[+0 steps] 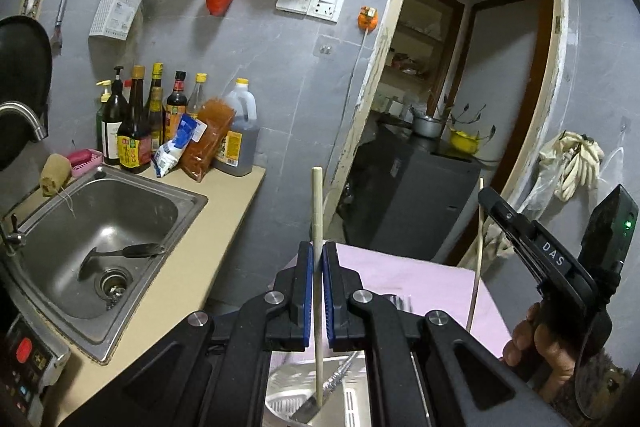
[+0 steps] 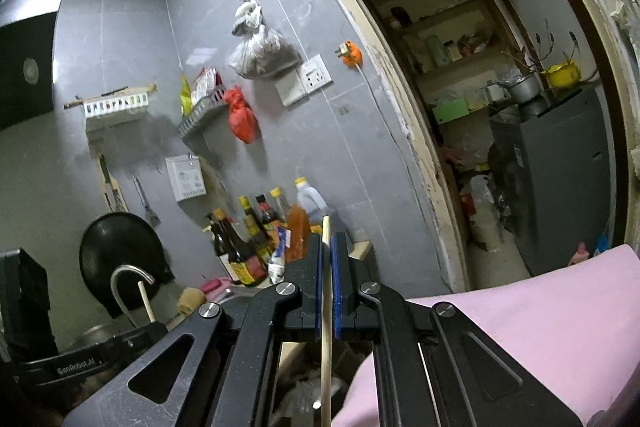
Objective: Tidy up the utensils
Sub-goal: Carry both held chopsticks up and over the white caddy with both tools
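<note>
In the left wrist view my left gripper (image 1: 319,255) is shut on a pale wooden chopstick (image 1: 317,203) that stands upright between the blue pads (image 1: 308,287). Its lower end reaches down over a metal tray (image 1: 288,395) holding a metal utensil handle (image 1: 340,377). My right gripper (image 1: 486,197) is at the right, held by a hand (image 1: 528,339), with a second chopstick (image 1: 477,259) in it. In the right wrist view my right gripper (image 2: 327,247) is shut on that chopstick (image 2: 326,327). The left gripper's chopstick (image 2: 146,301) shows at the lower left.
A steel sink (image 1: 192,203) with a dark ladle (image 1: 132,251) lies left, by a faucet (image 1: 24,115). Sauce bottles (image 1: 160,119) line the wall behind the beige counter (image 1: 224,227). A pink cloth-covered surface (image 1: 400,275) is ahead, and a doorway (image 1: 460,87) opens beyond.
</note>
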Demonstrator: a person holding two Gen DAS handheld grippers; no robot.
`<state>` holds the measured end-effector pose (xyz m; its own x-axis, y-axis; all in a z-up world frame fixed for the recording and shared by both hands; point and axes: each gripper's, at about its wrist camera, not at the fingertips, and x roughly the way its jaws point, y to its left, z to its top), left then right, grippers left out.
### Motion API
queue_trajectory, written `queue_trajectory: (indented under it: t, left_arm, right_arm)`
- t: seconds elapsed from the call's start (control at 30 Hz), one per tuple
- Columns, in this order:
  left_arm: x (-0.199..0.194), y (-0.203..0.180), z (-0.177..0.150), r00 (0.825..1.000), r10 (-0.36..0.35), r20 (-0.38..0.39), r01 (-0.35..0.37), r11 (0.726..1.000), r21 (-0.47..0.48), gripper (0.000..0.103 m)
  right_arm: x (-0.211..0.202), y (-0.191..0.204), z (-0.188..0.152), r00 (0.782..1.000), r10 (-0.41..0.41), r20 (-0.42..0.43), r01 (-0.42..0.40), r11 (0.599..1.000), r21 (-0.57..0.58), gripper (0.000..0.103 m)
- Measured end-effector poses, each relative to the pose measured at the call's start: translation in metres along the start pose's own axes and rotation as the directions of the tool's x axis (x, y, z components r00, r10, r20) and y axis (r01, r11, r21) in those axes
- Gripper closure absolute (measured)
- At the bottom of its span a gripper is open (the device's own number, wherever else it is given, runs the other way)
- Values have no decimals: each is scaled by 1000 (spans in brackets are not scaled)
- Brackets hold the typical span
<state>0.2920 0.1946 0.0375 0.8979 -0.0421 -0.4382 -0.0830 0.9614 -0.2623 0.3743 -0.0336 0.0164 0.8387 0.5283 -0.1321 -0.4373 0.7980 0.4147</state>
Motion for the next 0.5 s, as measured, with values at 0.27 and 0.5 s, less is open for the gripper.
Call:
queue_trajectory:
  t: [0.27,0.5]
  left_arm:
    - [16,1,-21,998,-15,-54,15,1000,2,98]
    - [23,4,-36,996,-15,-83,15,1000,-2,97]
  right_arm:
    - [3,-5,-19,999,3,-49,-4,1000,-2,99]
    - [1,-8,-28,997,5,-76,-6,1000,-9,99]
